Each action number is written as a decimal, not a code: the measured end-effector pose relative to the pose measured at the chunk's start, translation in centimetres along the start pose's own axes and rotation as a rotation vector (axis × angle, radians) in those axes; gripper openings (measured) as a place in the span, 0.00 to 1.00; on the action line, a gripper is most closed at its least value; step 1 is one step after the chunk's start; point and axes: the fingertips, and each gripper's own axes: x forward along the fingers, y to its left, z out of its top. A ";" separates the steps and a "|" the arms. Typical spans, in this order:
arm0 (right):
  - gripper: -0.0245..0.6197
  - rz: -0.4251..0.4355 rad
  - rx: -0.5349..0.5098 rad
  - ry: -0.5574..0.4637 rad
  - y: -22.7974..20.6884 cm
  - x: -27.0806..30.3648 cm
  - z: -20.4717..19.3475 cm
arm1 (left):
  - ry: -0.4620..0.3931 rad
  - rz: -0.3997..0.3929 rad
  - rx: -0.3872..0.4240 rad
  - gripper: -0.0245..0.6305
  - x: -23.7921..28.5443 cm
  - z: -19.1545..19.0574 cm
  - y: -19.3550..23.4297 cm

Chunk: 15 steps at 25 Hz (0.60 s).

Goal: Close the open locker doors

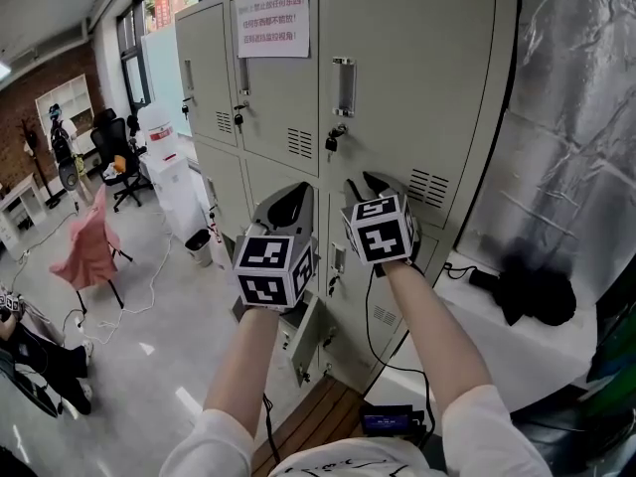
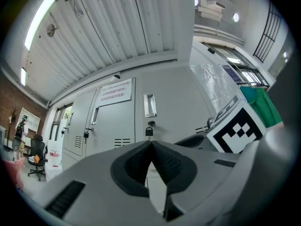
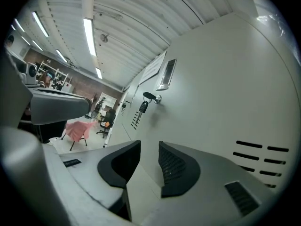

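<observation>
Office floor; open locker door below left claw.

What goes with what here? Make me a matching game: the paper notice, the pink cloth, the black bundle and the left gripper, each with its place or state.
1 paper notice
2 pink cloth
3 black bundle
4 left gripper

A draped, far left
B jaws together
C stuck on an upper locker door
D lying on the white ledge

Pairs: 1-C, 2-A, 3-D, 4-B
</observation>
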 end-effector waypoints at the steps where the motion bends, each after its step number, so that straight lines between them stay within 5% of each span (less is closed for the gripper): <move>1: 0.24 -0.009 -0.001 0.010 -0.3 0.2 -0.1 | 0.001 -0.002 -0.001 0.08 0.1 -0.1 0.0; 15: 0.21 -0.039 0.033 0.033 -1.5 0.9 0.1 | 0.017 -0.016 -0.013 0.08 0.6 -0.7 0.2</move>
